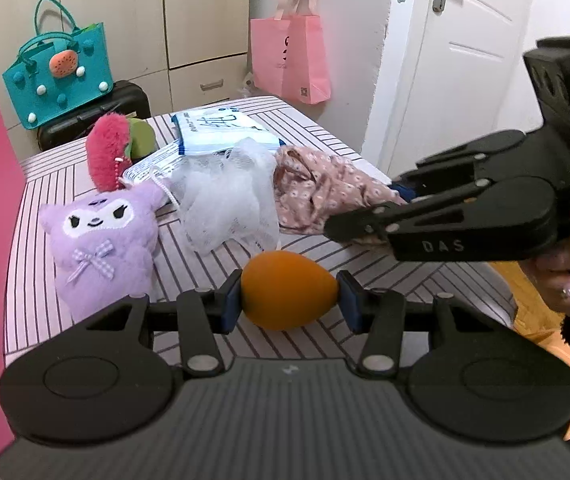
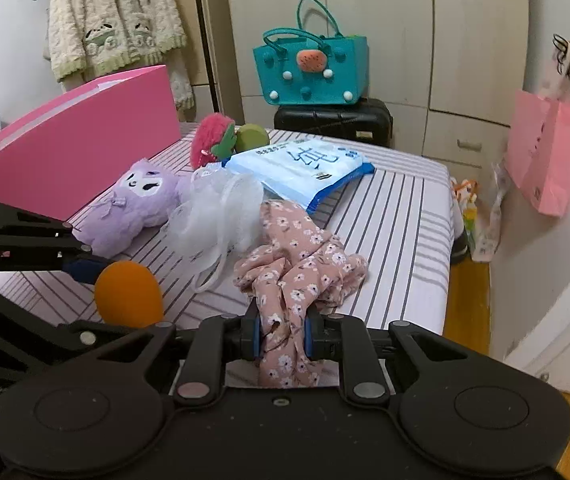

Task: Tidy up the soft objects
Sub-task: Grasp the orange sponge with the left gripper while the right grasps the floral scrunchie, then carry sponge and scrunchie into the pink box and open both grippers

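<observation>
My left gripper (image 1: 288,303) is shut on an orange egg-shaped sponge (image 1: 289,290), held just above the striped table (image 1: 365,260); the same sponge (image 2: 129,294) shows at the lower left of the right wrist view. My right gripper (image 2: 283,340) is shut on a bunch of pink floral cloth (image 2: 301,264), whose other end lies crumpled on the table. In the left wrist view that gripper (image 1: 349,230) reaches in from the right and pinches the floral cloth (image 1: 317,188). A white mesh pouf (image 1: 225,200) and a purple plush toy (image 1: 101,240) lie to the left.
A pink box (image 2: 73,140) stands along the table's left side. Behind the pouf lie a blue-and-white wipes pack (image 2: 301,164), a red fluffy plush (image 2: 209,136) and a green ball (image 2: 251,136). A teal bag (image 2: 313,68) sits on a black case (image 2: 333,120) beyond the table.
</observation>
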A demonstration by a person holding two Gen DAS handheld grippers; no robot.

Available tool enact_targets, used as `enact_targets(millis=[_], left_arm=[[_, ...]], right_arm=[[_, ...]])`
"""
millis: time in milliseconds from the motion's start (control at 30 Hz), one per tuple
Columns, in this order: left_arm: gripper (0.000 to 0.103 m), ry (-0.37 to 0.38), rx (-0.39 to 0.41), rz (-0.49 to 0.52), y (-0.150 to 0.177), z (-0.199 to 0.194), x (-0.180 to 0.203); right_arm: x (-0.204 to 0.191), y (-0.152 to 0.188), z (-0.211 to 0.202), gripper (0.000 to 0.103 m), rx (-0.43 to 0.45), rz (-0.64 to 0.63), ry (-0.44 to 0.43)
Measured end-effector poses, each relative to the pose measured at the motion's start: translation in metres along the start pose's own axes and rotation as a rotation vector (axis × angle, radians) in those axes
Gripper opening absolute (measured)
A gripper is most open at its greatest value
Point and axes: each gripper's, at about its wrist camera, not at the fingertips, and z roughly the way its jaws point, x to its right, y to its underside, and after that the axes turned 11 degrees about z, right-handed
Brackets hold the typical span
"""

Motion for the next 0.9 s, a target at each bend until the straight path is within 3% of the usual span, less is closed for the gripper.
enact_targets(millis=[333,900], left_arm=[[0.048,0.013,0.006,-0.035,0.004,-0.018,-0.004],[0.048,0.014,-0.01,-0.08,0.024,-0.078,-0.02]], right_arm=[[-0.015,0.011,-0.017,0.023,-0.037,0.055,0.032],[-0.069,0.019,-0.05,0.023,-0.106,0.141,-0.095]])
